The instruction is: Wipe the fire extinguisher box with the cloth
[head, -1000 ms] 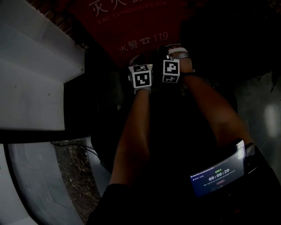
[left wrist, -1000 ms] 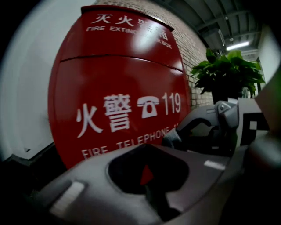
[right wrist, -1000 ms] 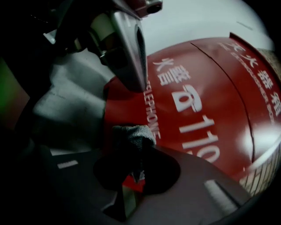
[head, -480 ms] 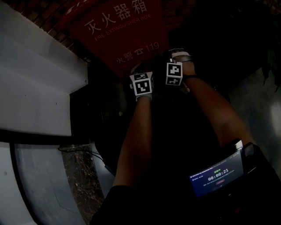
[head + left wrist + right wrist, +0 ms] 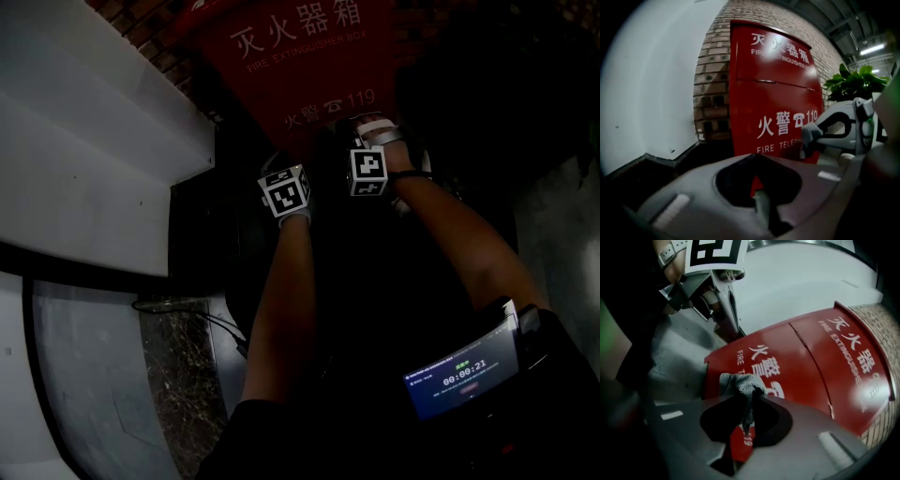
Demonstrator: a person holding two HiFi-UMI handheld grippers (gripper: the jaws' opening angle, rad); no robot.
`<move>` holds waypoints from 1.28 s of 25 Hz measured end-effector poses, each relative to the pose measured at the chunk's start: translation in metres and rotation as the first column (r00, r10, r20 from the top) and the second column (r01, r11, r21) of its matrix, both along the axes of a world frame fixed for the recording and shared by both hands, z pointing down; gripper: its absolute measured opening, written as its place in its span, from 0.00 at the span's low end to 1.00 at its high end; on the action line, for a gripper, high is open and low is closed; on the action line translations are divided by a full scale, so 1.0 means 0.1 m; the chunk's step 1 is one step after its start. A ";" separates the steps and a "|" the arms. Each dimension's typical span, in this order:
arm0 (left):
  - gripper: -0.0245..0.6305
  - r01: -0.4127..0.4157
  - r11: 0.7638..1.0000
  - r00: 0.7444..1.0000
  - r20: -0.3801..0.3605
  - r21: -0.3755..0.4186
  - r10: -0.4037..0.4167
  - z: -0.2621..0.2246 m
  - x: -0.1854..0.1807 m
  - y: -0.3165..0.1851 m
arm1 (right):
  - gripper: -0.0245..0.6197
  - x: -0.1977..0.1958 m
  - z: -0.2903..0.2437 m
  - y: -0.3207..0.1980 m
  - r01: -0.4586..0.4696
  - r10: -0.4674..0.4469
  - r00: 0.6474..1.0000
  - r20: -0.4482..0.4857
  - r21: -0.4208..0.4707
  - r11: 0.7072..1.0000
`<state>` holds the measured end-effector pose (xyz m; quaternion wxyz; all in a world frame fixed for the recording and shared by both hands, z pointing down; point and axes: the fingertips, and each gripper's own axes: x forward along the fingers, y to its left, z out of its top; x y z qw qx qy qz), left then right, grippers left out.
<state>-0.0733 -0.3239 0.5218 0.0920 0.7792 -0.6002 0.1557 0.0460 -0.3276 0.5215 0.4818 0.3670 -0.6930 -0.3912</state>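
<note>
With the right gripper (image 5: 750,397) pinching the cloth (image 5: 739,382) tight and the left gripper (image 5: 757,159) closed and empty, it is best to press the cloth flat on the red box (image 5: 811,362).

Glossy red metal box (image 5: 806,366), rough knitted grey cloth (image 5: 740,383)

The red fire extinguisher box (image 5: 274,82) reads "灭火器箱", "FIRE EXTINGUISHER BOX", "火警 119"; the screen (image 5: 459,375) shows "00:00:21".
</note>
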 end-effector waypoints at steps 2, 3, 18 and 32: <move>0.04 0.016 0.999 1.000 -0.014 -0.037 -0.016 0.15 -0.10 -0.02 | 0.11 -0.16 0.11 -0.01 0.018 -0.018 1.000 -0.014 -0.013 1.000; 0.04 0.020 0.998 0.999 -0.029 -0.058 -0.022 0.24 -0.13 -0.04 | 0.11 -0.23 0.17 -0.02 0.023 -0.024 0.999 -0.023 -0.020 1.000; 0.04 0.002 0.975 0.987 -0.154 -0.223 -0.037 1.14 -0.27 -0.46 | 0.11 -1.30 1.15 -0.30 0.187 -0.200 0.973 -0.115 -0.116 0.975; 0.04 -0.084 0.974 0.990 -0.129 -0.212 0.058 1.02 0.02 -0.32 | 0.11 -0.74 1.10 -0.31 0.066 -0.087 0.986 -0.146 -0.139 0.988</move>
